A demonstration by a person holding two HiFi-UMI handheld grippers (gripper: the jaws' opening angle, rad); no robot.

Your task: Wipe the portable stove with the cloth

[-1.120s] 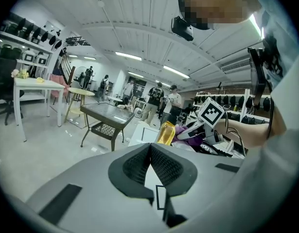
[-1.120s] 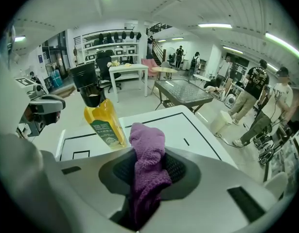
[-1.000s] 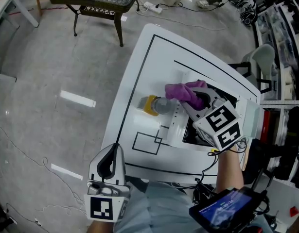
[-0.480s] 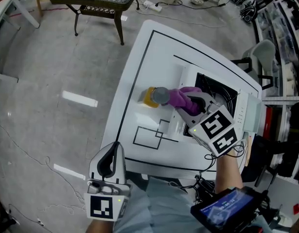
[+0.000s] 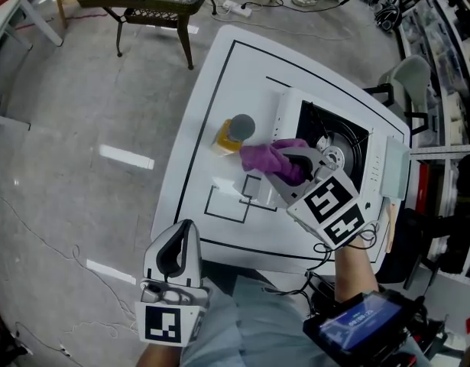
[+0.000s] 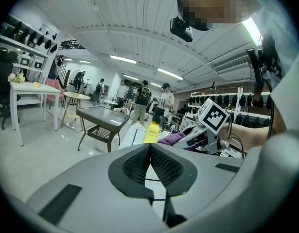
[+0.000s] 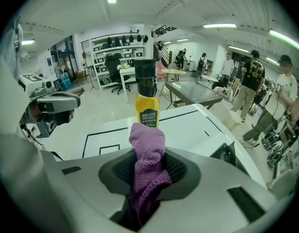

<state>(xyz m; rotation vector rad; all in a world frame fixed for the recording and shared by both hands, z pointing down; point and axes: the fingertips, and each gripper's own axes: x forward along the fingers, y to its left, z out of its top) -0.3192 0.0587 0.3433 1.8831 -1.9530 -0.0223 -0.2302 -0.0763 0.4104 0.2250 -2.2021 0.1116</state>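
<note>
1. The yellow bottle [image 7: 147, 108] has a dark label with small pale print. It is too tiny for me to read. Its cap is round and dark grey.
2. My right tool [image 7: 148, 169] carries a cube [image 5: 332, 209] with black-and-white square patterns and no words.
3. My right tool is clenched on the purple cloth [image 7: 148, 178]. The cloth is knitted, soft and bunched up, and a lump of it sticks out past the pads.
4. From the head view, the cloth sits over the white left side of the stove [image 5: 349, 140], near the bottle.
5. The stove is a flat box with a white body and a black top. It has a round shiny burner [image 5: 330, 157] in the middle.
6. My left tool [image 6: 150, 149] is squeezed closed with nothing in it. Its black pads look ribbed and meet in a thin line. It hangs off the near edge of the worktop [image 5: 242, 75], well apart from the stove.
7. The worktop is white and smooth, with thin black lines and a small black square [image 5: 227, 201] drawn on it.
</note>
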